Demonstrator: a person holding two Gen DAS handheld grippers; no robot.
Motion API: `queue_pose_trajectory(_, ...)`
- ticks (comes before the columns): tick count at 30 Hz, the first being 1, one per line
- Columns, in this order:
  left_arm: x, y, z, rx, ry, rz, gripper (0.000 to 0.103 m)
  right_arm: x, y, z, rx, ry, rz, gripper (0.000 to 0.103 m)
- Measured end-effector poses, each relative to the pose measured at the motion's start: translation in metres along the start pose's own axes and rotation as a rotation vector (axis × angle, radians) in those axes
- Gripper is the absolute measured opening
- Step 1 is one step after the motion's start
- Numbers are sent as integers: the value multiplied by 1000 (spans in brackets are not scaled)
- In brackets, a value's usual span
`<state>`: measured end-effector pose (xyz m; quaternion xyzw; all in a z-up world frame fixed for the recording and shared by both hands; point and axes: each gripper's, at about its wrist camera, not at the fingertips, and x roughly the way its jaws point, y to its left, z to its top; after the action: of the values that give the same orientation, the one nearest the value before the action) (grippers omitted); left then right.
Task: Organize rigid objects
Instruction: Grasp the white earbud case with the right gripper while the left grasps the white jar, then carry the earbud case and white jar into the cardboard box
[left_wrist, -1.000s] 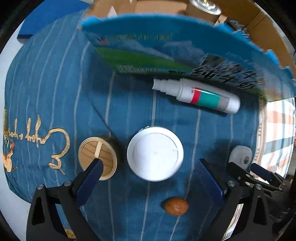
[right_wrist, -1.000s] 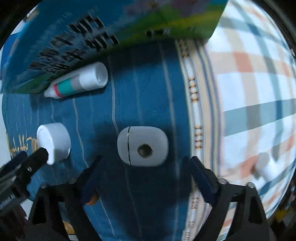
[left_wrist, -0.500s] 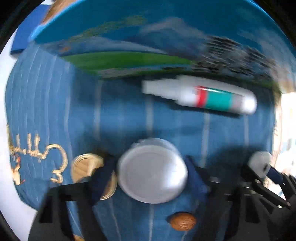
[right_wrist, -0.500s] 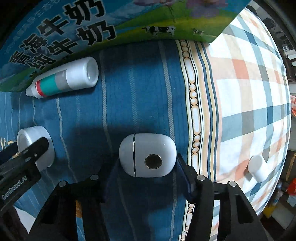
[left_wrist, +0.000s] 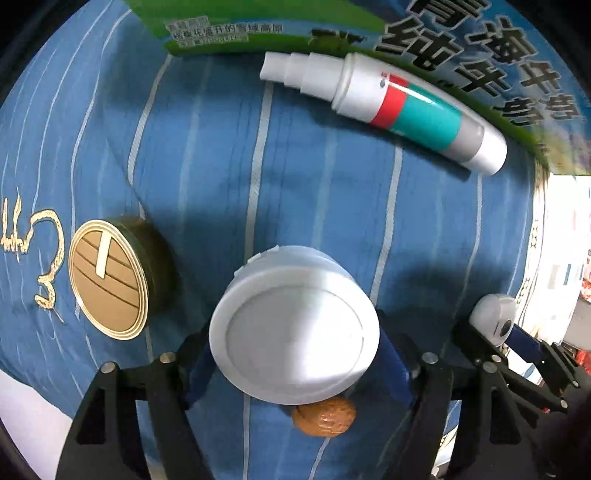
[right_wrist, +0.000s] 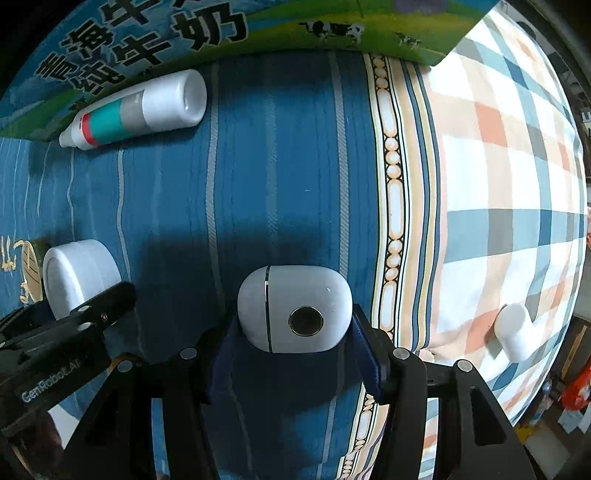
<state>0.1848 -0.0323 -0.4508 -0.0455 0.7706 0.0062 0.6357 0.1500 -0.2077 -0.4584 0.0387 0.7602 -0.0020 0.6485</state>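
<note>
Sitting between each tool's (left_wrist: 295, 365) pads: jar (left_wrist: 294, 325) (left), case (right_wrist: 293, 308).

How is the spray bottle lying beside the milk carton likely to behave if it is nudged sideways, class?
The spray bottle lies on its side and is round, so it will probably roll. The milk carton close behind it would likely stop it that way. Its smooth, glossy plastic may slip, though the soft blue cloth should slow it.

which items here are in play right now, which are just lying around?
In play: white jar in left gripper; white earbud case in right gripper.
Lying about: spray bottle, round wooden box, walnut, milk carton, white plug.
</note>
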Motion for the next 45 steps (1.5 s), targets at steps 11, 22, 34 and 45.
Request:
queue_pose_trajectory(11, 0, 5, 14, -1, -31, 37, 65, -3, 16, 2, -42, 9, -42, 59)
queue_pose_trajectory(22, -53, -15, -27, 27, -131, -1, 65, -43, 11, -21, -81, -51, 36, 59)
queue_pose_trajectory(34, -187, -24, -33, 108, -369, -69, 65, -178, -9, -23, -109, -269, 103, 59)
queue_pose_trajectory(45, -241, -24, 17, 122, -476, -112, 66, -235, -12, 27, -118, -370, 156, 59)
